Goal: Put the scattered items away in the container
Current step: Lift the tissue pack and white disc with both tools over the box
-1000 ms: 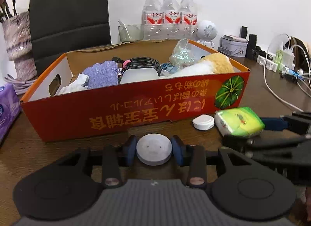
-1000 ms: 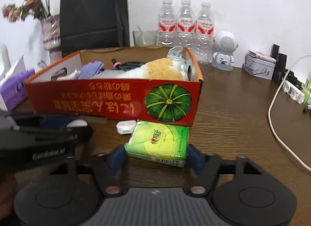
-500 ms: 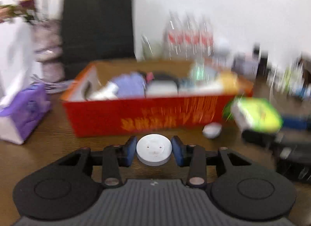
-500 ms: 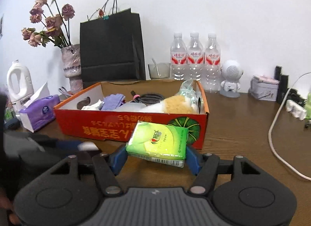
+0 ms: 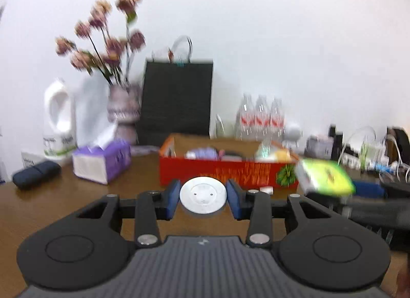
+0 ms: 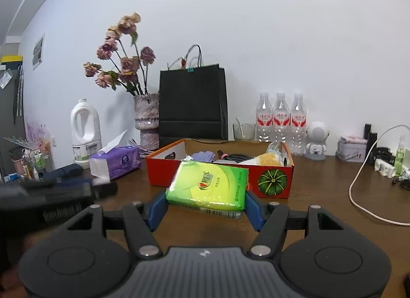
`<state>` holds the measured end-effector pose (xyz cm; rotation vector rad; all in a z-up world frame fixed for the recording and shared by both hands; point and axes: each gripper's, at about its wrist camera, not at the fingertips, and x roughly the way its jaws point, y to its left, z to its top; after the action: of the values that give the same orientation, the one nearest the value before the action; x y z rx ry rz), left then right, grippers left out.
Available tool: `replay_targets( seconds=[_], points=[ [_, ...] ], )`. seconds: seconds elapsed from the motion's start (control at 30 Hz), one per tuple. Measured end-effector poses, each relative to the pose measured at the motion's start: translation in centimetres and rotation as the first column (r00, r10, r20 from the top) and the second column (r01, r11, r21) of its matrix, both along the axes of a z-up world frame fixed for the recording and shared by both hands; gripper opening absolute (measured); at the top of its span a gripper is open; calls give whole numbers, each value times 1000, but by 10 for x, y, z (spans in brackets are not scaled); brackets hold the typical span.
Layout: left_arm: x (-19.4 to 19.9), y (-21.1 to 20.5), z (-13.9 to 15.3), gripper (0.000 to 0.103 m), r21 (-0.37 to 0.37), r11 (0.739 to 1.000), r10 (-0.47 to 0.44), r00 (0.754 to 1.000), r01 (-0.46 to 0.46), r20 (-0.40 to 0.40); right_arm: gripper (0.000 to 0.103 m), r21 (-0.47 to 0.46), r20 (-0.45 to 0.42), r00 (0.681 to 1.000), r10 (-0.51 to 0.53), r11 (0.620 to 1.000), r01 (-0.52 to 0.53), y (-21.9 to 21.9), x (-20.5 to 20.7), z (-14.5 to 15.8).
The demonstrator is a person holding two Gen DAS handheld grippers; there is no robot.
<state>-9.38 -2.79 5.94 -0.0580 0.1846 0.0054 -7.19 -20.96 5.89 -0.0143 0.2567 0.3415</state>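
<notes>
My left gripper (image 5: pixel 203 198) is shut on a round white disc (image 5: pixel 203 195), held above the brown table well in front of the orange box (image 5: pixel 225 172). My right gripper (image 6: pixel 207 201) is shut on a green tissue pack (image 6: pixel 208 185), lifted in front of the same orange box (image 6: pixel 271 182), which holds a purple cloth, a black cable, a yellow plush and other things. In the left wrist view the green pack (image 5: pixel 324 177) shows blurred at the right. A small white piece (image 5: pixel 266 190) lies on the table by the box's front wall.
A purple tissue box (image 6: pixel 115 161), white jug (image 6: pixel 85 128), vase of dried flowers (image 6: pixel 147 121) and black paper bag (image 6: pixel 192 100) stand left of and behind the box. Three water bottles (image 6: pixel 280 116), a white figure (image 6: pixel 317 141), a white cable (image 6: pixel 358 195) and power strip stand right.
Both grippers have drawn back from the box and risen, each keeping its load. The green pack came up off the table. The box now looks smaller and farther away.
</notes>
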Motion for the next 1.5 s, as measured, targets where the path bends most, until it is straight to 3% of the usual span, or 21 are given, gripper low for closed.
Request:
replay_targets(
  seconds=[0.27, 0.53, 0.67, 0.83, 1.0, 1.1, 1.17, 1.23, 1.3, 1.4, 1.47, 1.5],
  points=[
    [-49, 10, -1, 40, -9, 999, 52, 993, -51, 108, 64, 39, 110, 991, -72, 997, 68, -3, -51, -11],
    [-8, 16, 4, 40, -29, 999, 38, 998, -37, 41, 64, 37, 80, 994, -74, 997, 71, -2, -26, -7],
    [50, 19, 20, 40, -25, 1000, -7, 999, 9, 54, 64, 43, 72, 994, -78, 996, 75, -2, 19, 8],
    [169, 21, 45, 41, -33, 994, -100, 995, 101, 12, 64, 46, 87, 994, -71, 997, 67, 1, 112, 38],
    [288, 33, 60, 41, -44, 995, -93, 991, 89, -93, 64, 130, -9, 1000, 14, 991, -12, -7, 228, 67],
    [351, 36, 64, 41, -54, 992, -125, 972, 116, -200, 64, 119, -134, 989, 64, 992, -48, -5, 302, 72],
    [391, 34, 60, 41, -38, 993, -119, 950, 113, -288, 64, 97, -245, 966, 79, 994, -57, 2, 352, 67],
    [429, 30, 50, 40, -1, 997, -74, 917, 80, -392, 64, 62, -386, 921, 49, 998, -27, 13, 400, 55],
    [462, 25, 30, 41, 52, 997, -18, 864, 51, -504, 64, 13, -498, 867, 37, 999, -36, 27, 440, 34],
    [484, 21, -5, 41, 122, 991, 23, 796, 63, -605, 66, -99, -615, 788, -44, 995, -22, 44, 478, -9],
    [482, 18, -13, 50, 143, 985, 9, 796, 98, -605, 67, -51, -641, 767, -6, 998, -34, 43, 482, -23],
    [482, 20, -11, 52, 111, 987, -26, 795, 117, -605, 68, -27, -663, 749, 10, 999, -38, 43, 484, -28]
  ],
)
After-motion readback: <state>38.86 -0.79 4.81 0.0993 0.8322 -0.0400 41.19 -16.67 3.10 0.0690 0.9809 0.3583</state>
